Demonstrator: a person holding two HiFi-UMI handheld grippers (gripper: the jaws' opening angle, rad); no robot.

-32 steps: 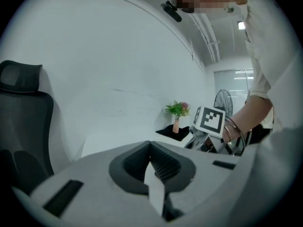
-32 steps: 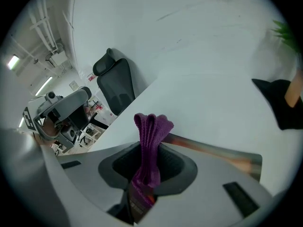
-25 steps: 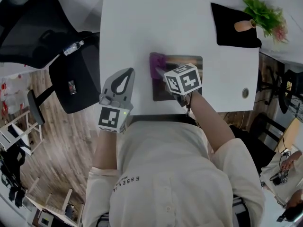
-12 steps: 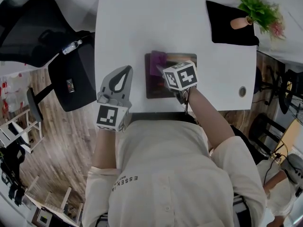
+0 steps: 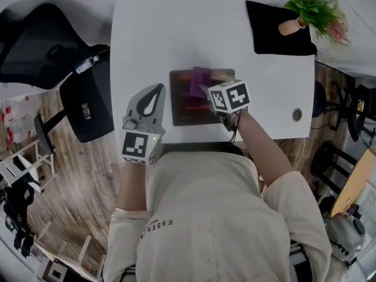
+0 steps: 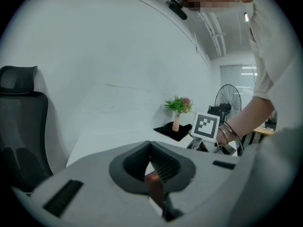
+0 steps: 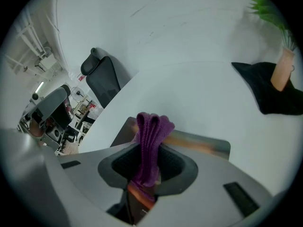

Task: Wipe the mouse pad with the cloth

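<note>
**Right gripper clamps the cloth on the mouse pad; left gripper shut and empty**

Head view: A white worktop (image 5: pixel 147 34) carries a dark mouse pad (image 5: pixel 185 107) close to its near edge, about midway along. The purple cloth (image 5: pixel 200 81) lies bunched on the pad's far edge, left of its middle. The right gripper (image 5: pixel 207 90) reaches in from the near side with its tips at the cloth. The left gripper (image 5: pixel 154 94) is over the near edge, just left of the pad and clear of it. A black mat (image 5: pixel 270 37) with a potted plant (image 5: pixel 308 10) sits at the far right corner. An office chair (image 5: pixel 35 46) stands off the left edge.

Left gripper view: The left gripper (image 6: pixel 149 144) has its jaws pressed together at the tips, with nothing between them. Beyond them are the worktop (image 6: pixel 109 143), the plant (image 6: pixel 177 105) on the black mat (image 6: pixel 170 131), and the chair (image 6: pixel 19 126) at the left.

Right gripper view: The right gripper (image 7: pixel 150 149) has its jaws closed on the cloth (image 7: pixel 152 129), whose folded bulk stands up out of them. The mouse pad (image 7: pixel 203 145) lies flat just beyond, and the black mat (image 7: pixel 265 96) is at the far right.
</note>
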